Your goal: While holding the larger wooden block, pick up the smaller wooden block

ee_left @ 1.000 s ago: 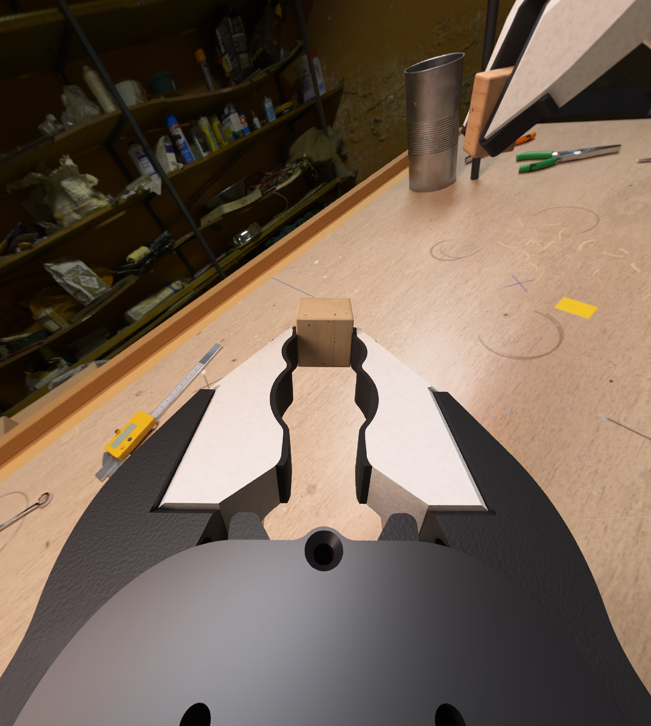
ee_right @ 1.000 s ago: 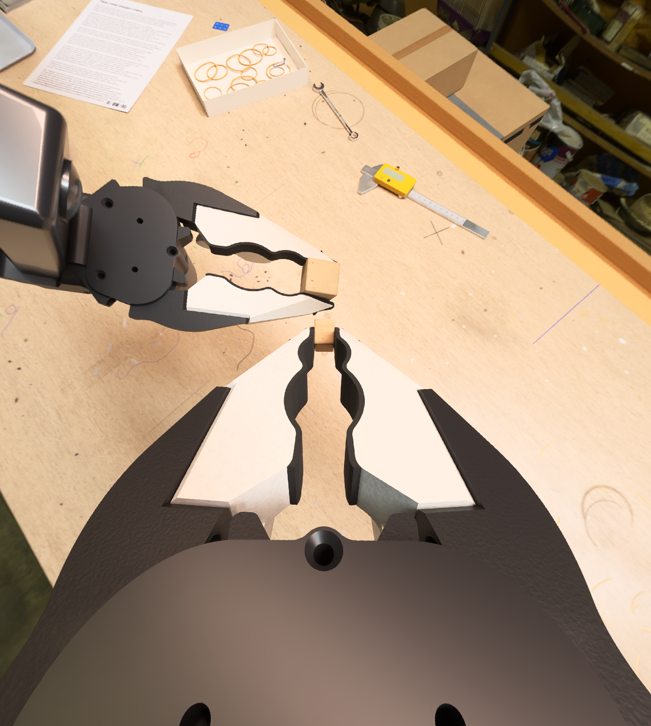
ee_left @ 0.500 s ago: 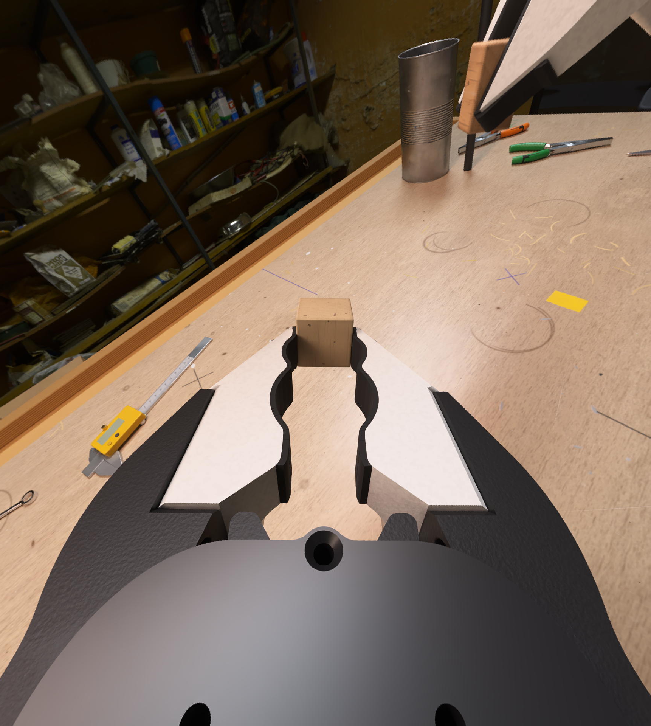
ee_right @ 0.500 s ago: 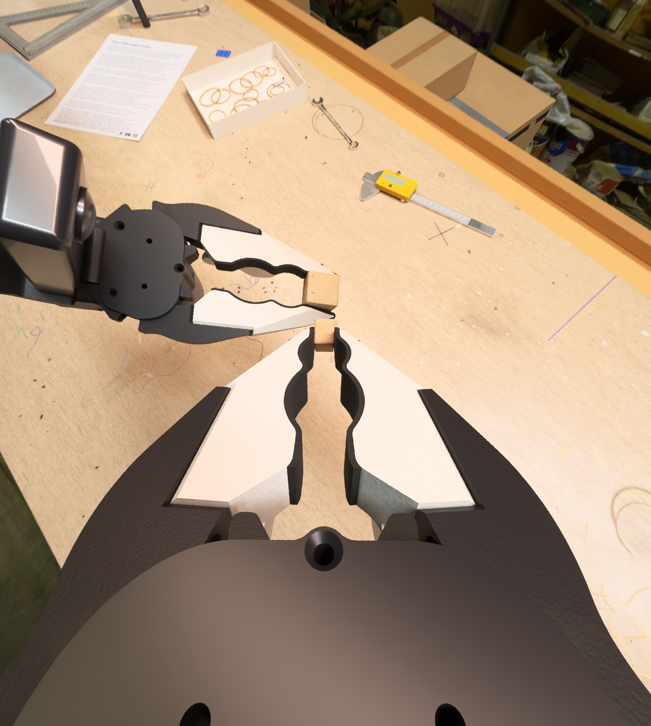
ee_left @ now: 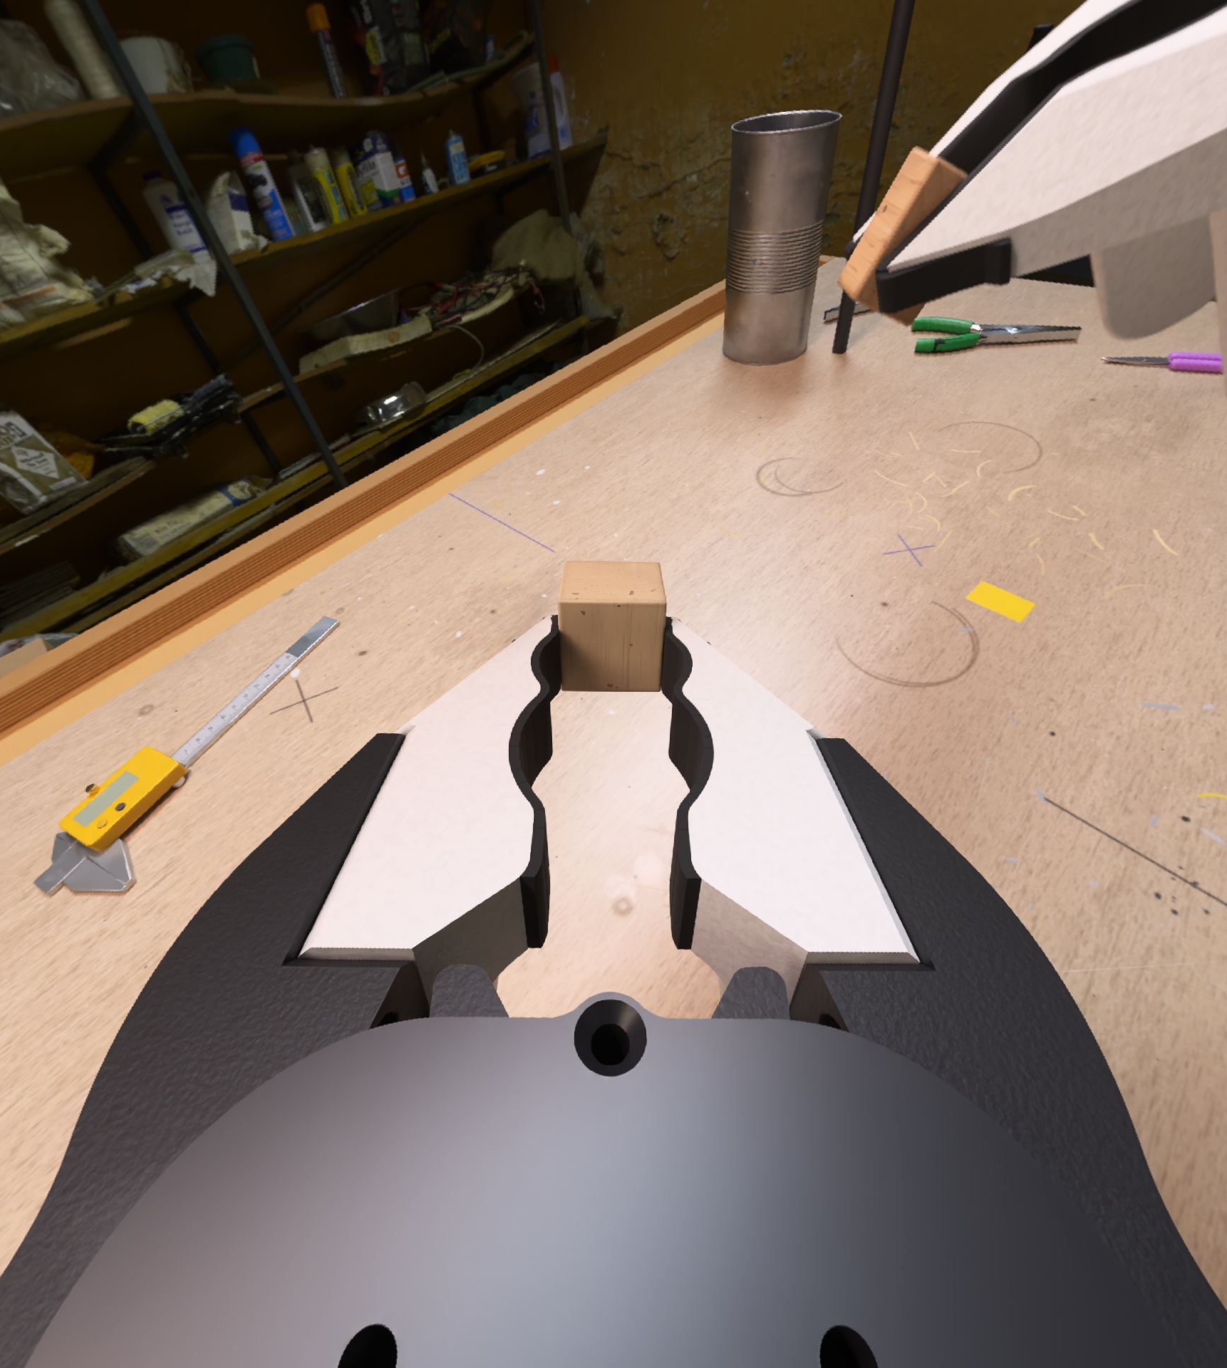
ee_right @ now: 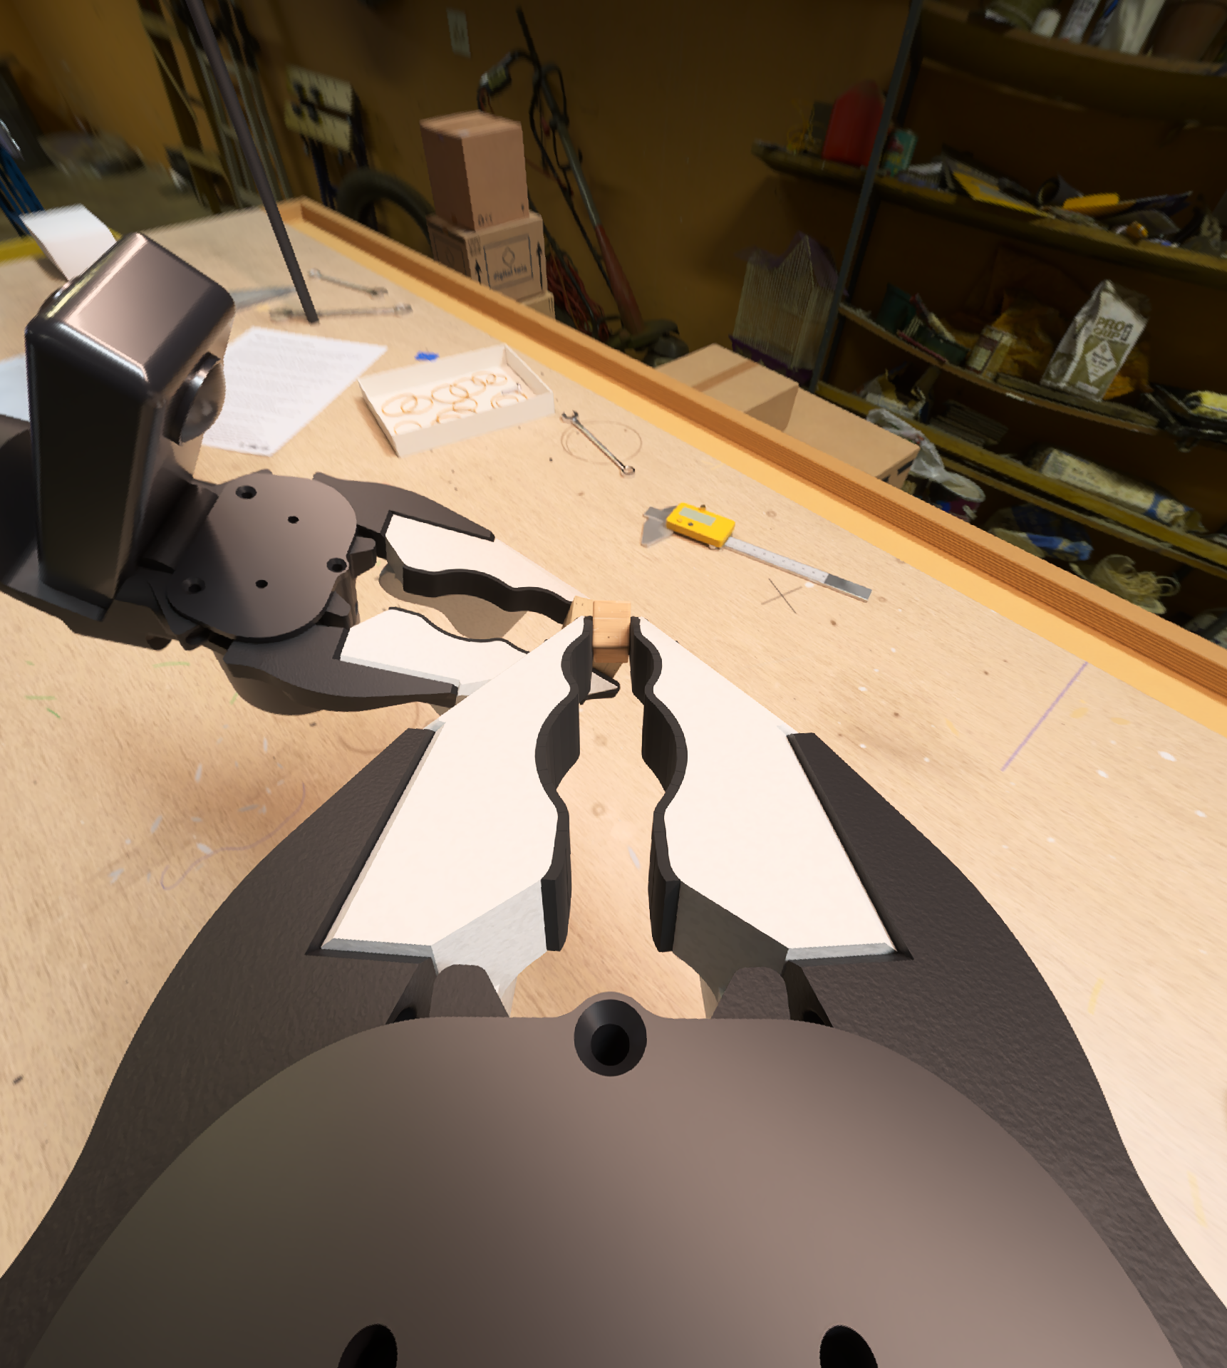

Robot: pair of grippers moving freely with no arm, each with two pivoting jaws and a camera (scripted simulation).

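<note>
My left gripper (ee_left: 610, 640) is shut on the larger wooden block (ee_left: 610, 629), a pale cube held at its fingertips above the workbench (ee_left: 892, 777). My right gripper (ee_right: 609, 638) is shut on the smaller wooden block (ee_right: 610, 635), pinched at its tips. In the right wrist view the left gripper (ee_right: 559, 618) lies to the left, its tips meeting mine; its block is mostly hidden behind my fingers. In the left wrist view the right gripper (ee_left: 914, 244) hangs at the top right, holding the smaller block (ee_left: 892, 229) in the air.
A metal cylinder (ee_left: 781, 237), green pliers (ee_left: 988, 333) and a purple-handled tool (ee_left: 1188, 363) lie far off. A yellow caliper (ee_right: 707, 527), a wrench (ee_right: 596, 440), a white box of rings (ee_right: 455, 400) and a paper sheet (ee_right: 285, 385) lie near the raised bench edge (ee_right: 892, 511).
My right gripper has swung from looking down to a flatter angle, still holding the smaller block, and now sits closer to the left gripper. The left gripper has shifted slightly with its block.
</note>
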